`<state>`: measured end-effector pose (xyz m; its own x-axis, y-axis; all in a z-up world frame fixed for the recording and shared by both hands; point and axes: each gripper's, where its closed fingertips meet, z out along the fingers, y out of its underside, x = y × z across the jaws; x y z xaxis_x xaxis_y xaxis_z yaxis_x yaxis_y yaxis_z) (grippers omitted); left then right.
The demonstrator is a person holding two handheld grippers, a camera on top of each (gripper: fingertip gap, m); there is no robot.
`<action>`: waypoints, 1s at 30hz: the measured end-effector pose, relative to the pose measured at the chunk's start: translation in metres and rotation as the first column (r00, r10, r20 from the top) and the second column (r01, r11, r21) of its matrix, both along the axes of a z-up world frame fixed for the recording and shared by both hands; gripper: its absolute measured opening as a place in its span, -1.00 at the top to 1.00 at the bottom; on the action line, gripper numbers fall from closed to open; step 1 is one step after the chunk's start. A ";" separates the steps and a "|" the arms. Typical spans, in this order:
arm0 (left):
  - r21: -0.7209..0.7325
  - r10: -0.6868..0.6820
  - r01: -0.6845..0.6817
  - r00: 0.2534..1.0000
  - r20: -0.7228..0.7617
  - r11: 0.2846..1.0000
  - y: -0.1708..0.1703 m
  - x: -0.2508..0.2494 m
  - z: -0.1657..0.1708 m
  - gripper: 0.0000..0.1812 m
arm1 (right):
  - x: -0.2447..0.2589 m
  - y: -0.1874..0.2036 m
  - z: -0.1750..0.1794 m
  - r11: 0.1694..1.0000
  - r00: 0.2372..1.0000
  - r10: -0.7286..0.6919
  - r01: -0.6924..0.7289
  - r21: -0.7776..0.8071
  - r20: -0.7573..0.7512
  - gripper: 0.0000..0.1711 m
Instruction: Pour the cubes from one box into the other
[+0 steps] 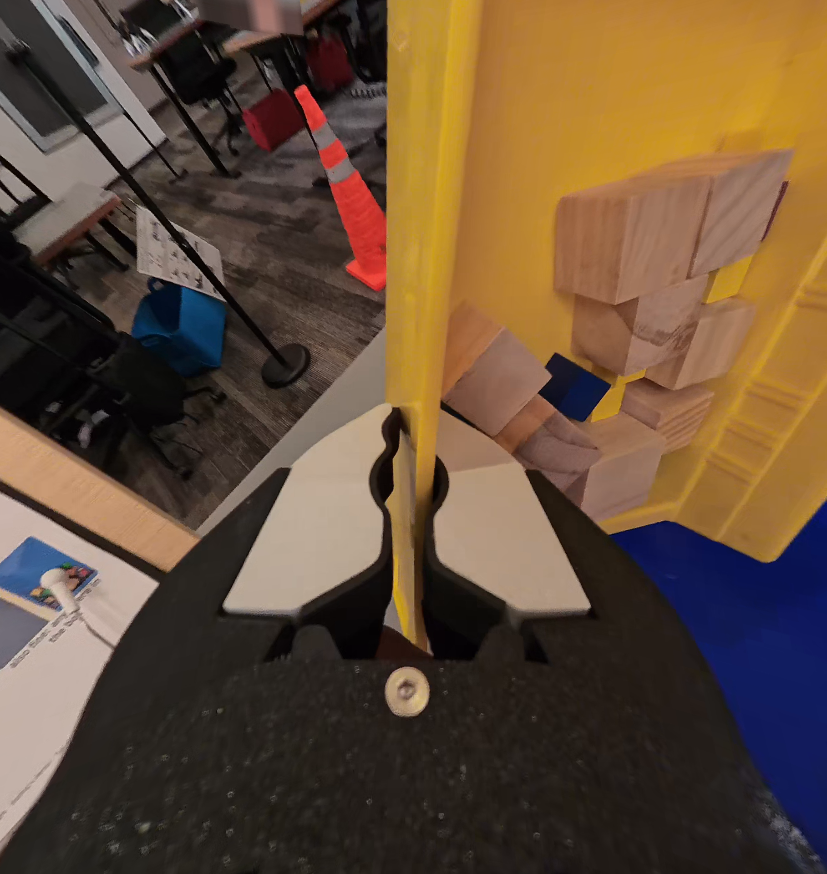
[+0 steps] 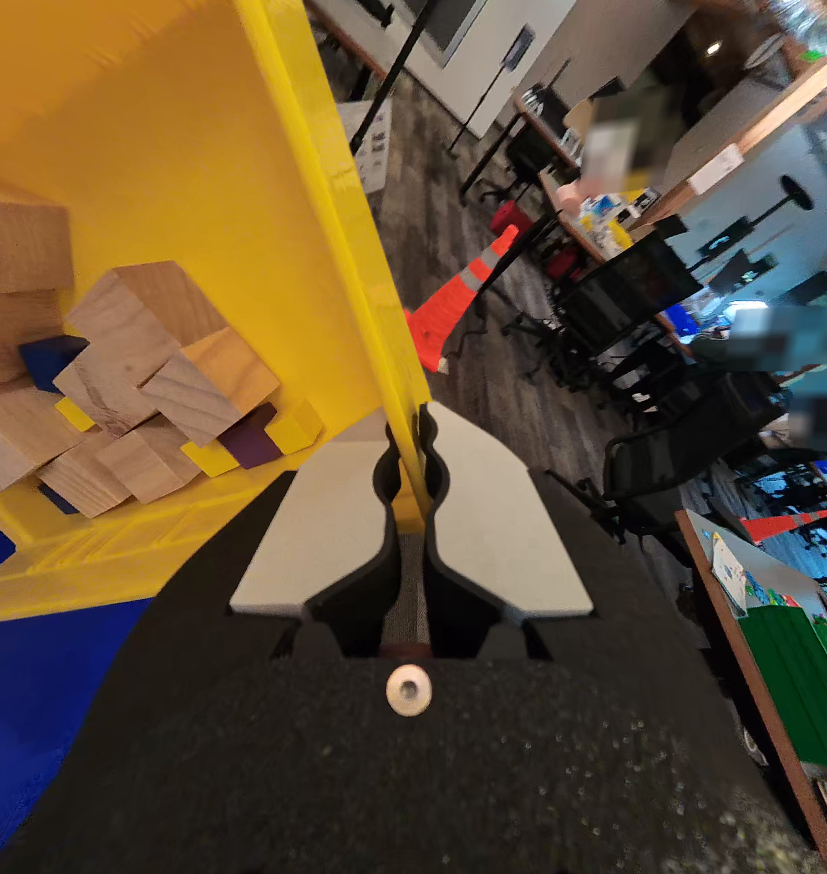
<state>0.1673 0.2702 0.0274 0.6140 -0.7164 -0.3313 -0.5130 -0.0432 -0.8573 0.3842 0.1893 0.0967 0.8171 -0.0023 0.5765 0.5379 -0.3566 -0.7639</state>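
A yellow plastic box (image 1: 591,94) is held tipped up on its side between both grippers. My left gripper (image 1: 409,440) is shut on the box's left wall. My right gripper (image 2: 413,440) is shut on the opposite wall of the yellow box (image 2: 165,142). Several wooden cubes (image 1: 633,250) are piled against the box's lower side, with a blue cube (image 1: 574,390) among them. In the right wrist view the wooden cubes (image 2: 127,331) lie with yellow, blue and purple (image 2: 250,447) ones. A blue box (image 1: 733,662) lies below the yellow one, also in the right wrist view (image 2: 33,686).
An orange traffic cone (image 1: 354,198) stands on the carpet beyond the table; it also shows in the right wrist view (image 2: 454,302). A blue bin (image 1: 179,326) and black stand poles are on the floor. A printed sheet (image 1: 33,615) lies on the table at left. Office chairs (image 2: 662,425) and desks stand at right.
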 end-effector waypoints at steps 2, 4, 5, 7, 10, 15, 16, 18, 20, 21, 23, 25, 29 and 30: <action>0.048 0.028 -0.029 0.999 0.022 0.998 -0.002 -0.005 0.001 0.92 | -0.006 -0.008 -0.003 0.998 1.000 -0.014 0.013 0.065 0.006 0.94; 0.083 0.046 -0.050 0.998 0.052 0.995 -0.004 -0.010 0.002 0.92 | -0.012 -0.014 -0.005 0.992 0.999 -0.025 0.022 0.121 0.020 0.94; 0.089 0.049 -0.055 0.996 0.069 0.995 -0.005 -0.011 0.001 0.92 | -0.013 -0.018 -0.007 0.989 0.999 -0.030 0.025 0.143 0.031 0.94; 0.112 0.038 -0.046 0.996 0.076 0.993 -0.008 -0.011 -0.002 0.92 | -0.014 -0.024 -0.011 0.983 0.998 -0.048 0.041 0.179 0.035 0.94; 0.159 0.027 -0.035 0.998 0.051 0.987 -0.013 -0.007 -0.004 0.92 | -0.012 -0.035 -0.017 0.972 0.998 -0.062 0.055 0.227 0.025 0.94; 0.185 0.027 -0.030 1.000 0.016 0.982 -0.016 -0.001 -0.008 0.92 | -0.008 -0.046 -0.031 0.958 0.996 -0.089 0.089 0.272 -0.014 0.94; 0.187 0.032 -0.035 0.999 0.016 0.982 -0.015 0.000 -0.008 0.92 | -0.008 -0.047 -0.034 0.955 0.996 -0.092 0.093 0.281 -0.019 0.94; 0.202 0.043 -0.044 0.999 0.012 0.978 -0.015 0.000 -0.007 0.93 | -0.007 -0.048 -0.038 0.951 0.995 -0.094 0.100 0.294 -0.034 0.94; 0.205 0.043 -0.043 0.999 0.003 0.978 -0.015 0.001 -0.007 0.93 | -0.006 -0.048 -0.040 0.949 0.994 -0.096 0.105 0.298 -0.046 0.94; 0.207 0.042 -0.041 0.999 0.000 0.978 -0.016 0.001 -0.007 0.92 | -0.006 -0.049 -0.041 0.948 0.994 -0.097 0.107 0.301 -0.046 0.94; 0.210 0.037 -0.033 0.999 -0.011 0.977 -0.018 0.002 -0.008 0.91 | -0.006 -0.051 -0.039 0.942 0.995 -0.097 0.104 0.320 -0.035 0.94; 0.208 0.036 -0.031 0.999 -0.017 0.978 -0.019 0.003 -0.008 0.90 | -0.007 -0.053 -0.037 0.936 0.995 -0.099 0.102 0.336 -0.023 0.94; 0.247 0.053 -0.043 0.998 -0.031 0.968 -0.018 0.000 -0.005 0.92 | -0.010 -0.054 -0.035 0.934 0.995 -0.095 0.100 0.343 -0.032 0.94; 0.255 0.058 -0.048 0.998 -0.032 0.966 -0.018 -0.001 -0.004 0.93 | -0.011 -0.054 -0.035 0.934 0.995 -0.095 0.100 0.343 -0.031 0.94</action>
<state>0.1664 0.2525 0.0238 0.6322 -0.5720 -0.5227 -0.5488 0.1456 -0.8232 0.3734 0.1349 0.0620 0.8108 -0.2783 0.5149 0.5021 -0.1214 -0.8563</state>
